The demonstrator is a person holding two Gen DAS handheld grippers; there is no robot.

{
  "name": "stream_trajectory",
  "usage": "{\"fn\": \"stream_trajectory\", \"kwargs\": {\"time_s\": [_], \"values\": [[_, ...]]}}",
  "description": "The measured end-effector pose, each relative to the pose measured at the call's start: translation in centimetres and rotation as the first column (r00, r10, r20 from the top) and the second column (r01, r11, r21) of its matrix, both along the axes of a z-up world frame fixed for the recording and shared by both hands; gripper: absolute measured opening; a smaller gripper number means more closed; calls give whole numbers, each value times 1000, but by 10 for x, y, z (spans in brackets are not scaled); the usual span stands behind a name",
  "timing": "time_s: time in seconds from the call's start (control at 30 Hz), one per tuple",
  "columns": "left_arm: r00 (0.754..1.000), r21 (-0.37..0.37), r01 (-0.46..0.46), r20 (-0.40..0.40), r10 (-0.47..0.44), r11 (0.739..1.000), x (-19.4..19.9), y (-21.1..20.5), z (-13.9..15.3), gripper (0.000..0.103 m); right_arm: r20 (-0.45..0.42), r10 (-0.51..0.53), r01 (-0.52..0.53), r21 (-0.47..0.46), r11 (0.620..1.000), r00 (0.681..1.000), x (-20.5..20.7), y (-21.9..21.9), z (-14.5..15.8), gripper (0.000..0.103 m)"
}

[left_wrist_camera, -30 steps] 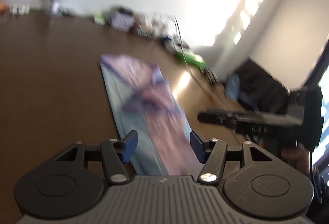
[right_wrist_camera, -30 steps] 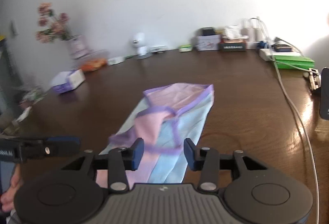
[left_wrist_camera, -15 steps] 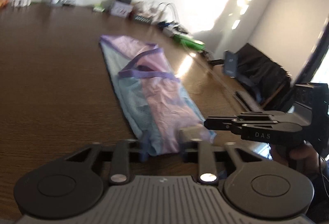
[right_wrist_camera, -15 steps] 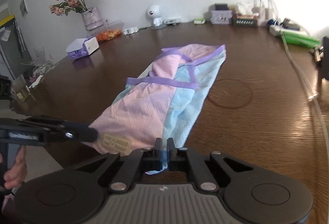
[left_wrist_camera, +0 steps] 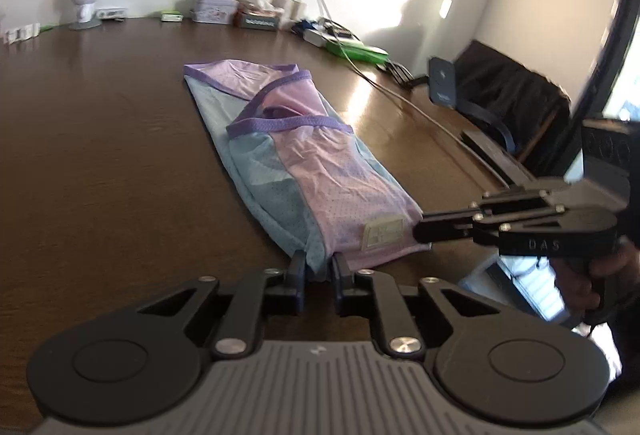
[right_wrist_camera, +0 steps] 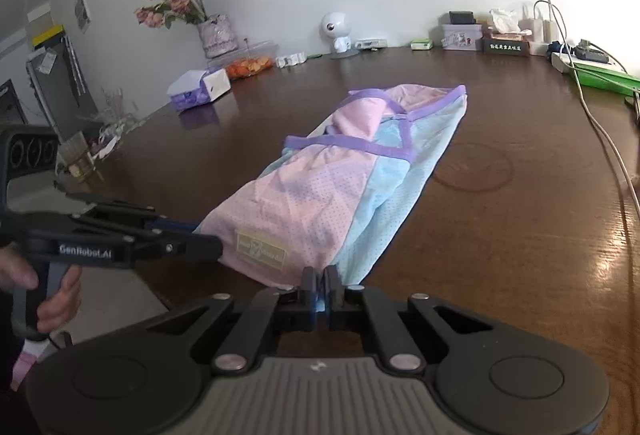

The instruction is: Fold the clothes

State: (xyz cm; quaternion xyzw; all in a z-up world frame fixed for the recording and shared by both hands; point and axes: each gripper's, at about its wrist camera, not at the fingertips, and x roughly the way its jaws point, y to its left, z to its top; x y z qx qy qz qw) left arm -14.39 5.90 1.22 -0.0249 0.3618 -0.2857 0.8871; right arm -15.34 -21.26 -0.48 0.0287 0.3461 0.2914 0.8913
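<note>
Left wrist view shows your left gripper (left_wrist_camera: 319,269) at the near hem of the folded garment (left_wrist_camera: 304,159), its jaws having just been closing and now pinching a bunch of the blue fabric. Your right gripper (right_wrist_camera: 320,285) has its jaws squeezed almost fully together on the blue corner of the same hem, at the garment's other side. The pink and blue garment lies flat on the brown table (right_wrist_camera: 500,219), running lengthwise from the near edge toward the far edge, with a yellow label (right_wrist_camera: 261,249) near the hem. A white cable (right_wrist_camera: 600,127) trails along the table's right side.
</note>
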Motion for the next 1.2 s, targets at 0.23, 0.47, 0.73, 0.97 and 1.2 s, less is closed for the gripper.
{"fn": "stream_trajectory", "kwargs": {"time_s": [0.23, 0.47, 0.73, 0.97, 1.2], "values": [[995, 31, 39, 95, -42, 999, -22, 3, 11, 51, 85, 59, -59, -9, 998, 995, -21, -11, 15, 34], [993, 75, 55, 98, -63, 996, -16, -5, 3, 48, 122, 132, -128, -35, 991, 984, -22, -4, 10, 37], [992, 85, 80, 90, -87, 993, -11, -5, -3, 7, 120, 156, -148, -73, 986, 980, -19, -2, -3, 35], [988, 116, 105, 103, -117, 988, -14, -3, 2, 14, 119, 184, -175, -81, 981, 976, -20, -2, 1, 14], [984, 94, 138, 103, -148, 986, -8, -4, -3, 7, 138, 158, -148, -83, 986, 978, -11, -3, -4, 18]]}}
